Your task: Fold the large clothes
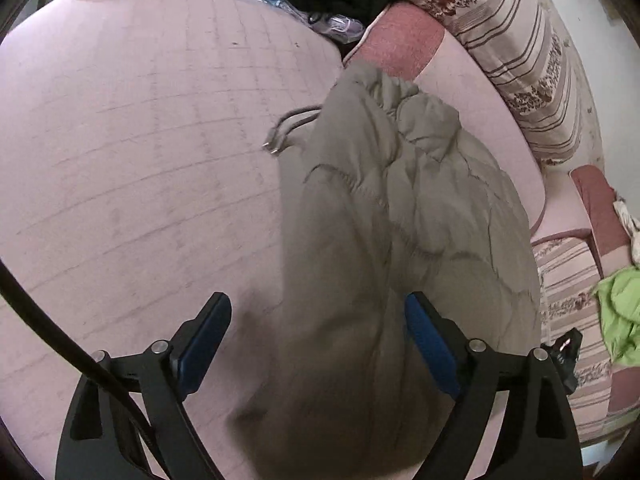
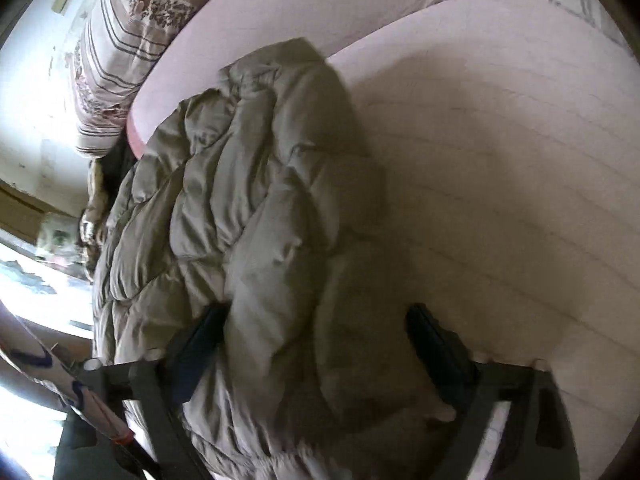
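Left tongs (image 1: 318, 344) and right tongs (image 2: 316, 354) both stand wide open, straddling the padded olive jacket (image 1: 384, 216) without clamping it. The jacket lies bunched lengthwise on the pink bed (image 1: 140, 140). Judgement: partly gathered; neat folds remain.

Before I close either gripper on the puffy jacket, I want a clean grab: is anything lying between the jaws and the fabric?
Nothing visible. The khaki jacket already lies between the open jaws of the left gripper and the right gripper on the pink bed cover. Only its own drawstring trails aside, clear of the fingers.
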